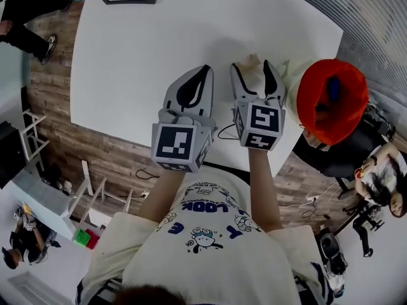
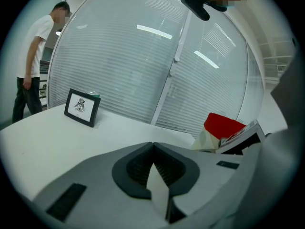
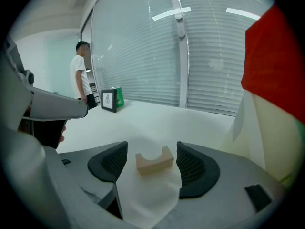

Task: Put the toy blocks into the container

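While I look down through the head view, the left gripper (image 1: 202, 74) and right gripper (image 1: 254, 75) sit side by side over the white bench (image 1: 140, 62), with the red container (image 1: 331, 100) off to the right of the right gripper. From the left gripper view, its fingers (image 2: 136, 168) are pressed together with nothing in them. From the right gripper view, the fingers (image 3: 193, 168) stand wide apart, and an arch-shaped wooden block (image 3: 154, 160) lies on the bench between them, touching neither.
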Motion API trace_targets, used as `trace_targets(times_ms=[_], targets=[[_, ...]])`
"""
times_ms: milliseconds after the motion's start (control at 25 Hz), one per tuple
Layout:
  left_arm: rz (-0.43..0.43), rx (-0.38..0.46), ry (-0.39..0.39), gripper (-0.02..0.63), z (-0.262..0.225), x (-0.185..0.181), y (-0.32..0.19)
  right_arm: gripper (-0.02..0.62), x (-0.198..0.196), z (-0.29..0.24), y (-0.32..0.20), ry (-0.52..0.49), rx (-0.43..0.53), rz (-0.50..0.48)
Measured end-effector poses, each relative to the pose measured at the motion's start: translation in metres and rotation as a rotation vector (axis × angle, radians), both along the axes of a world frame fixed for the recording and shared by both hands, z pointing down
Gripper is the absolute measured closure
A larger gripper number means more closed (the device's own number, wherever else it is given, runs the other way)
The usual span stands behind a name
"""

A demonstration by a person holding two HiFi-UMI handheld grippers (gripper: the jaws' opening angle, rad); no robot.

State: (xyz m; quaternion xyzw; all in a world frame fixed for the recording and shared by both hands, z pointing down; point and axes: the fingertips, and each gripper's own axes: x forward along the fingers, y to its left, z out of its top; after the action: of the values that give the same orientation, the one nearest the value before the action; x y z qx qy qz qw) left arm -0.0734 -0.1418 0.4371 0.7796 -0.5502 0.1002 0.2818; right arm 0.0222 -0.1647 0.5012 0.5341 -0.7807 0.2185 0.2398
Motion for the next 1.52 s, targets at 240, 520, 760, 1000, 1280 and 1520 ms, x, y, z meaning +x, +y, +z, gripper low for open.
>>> trace_targets(times_ms=[240,520,760,1000,1280,1520], targets=[[0.000,-0.023,-0.004,0.580,0.009,0.001,0.002,0.270,0.004,0.016,-0.002,0.009,-0.025,0.001],[-0.006,-0.037,-0.010,0.580,0.015,-0.003,0.001,0.264,0.003,0.027,-0.005,0.019,-0.041,-0.003],[-0.012,-0.042,-0.011,0.580,0.017,-0.004,0.001,0.264,0.000,0.036,-0.003,0.029,-0.064,-0.013],[-0.012,-0.050,-0.009,0.580,0.019,-0.004,0.002,0.265,-0.003,0.040,-0.004,0.029,-0.082,-0.010],[-0.013,-0.051,-0.007,0.580,0.019,-0.002,0.003,0.276,-0.002,0.043,-0.005,0.039,-0.081,-0.010],[-0.017,-0.045,-0.007,0.580,0.017,-0.002,0.005,0.279,-0.002,0.037,-0.004,0.031,-0.063,-0.005]])
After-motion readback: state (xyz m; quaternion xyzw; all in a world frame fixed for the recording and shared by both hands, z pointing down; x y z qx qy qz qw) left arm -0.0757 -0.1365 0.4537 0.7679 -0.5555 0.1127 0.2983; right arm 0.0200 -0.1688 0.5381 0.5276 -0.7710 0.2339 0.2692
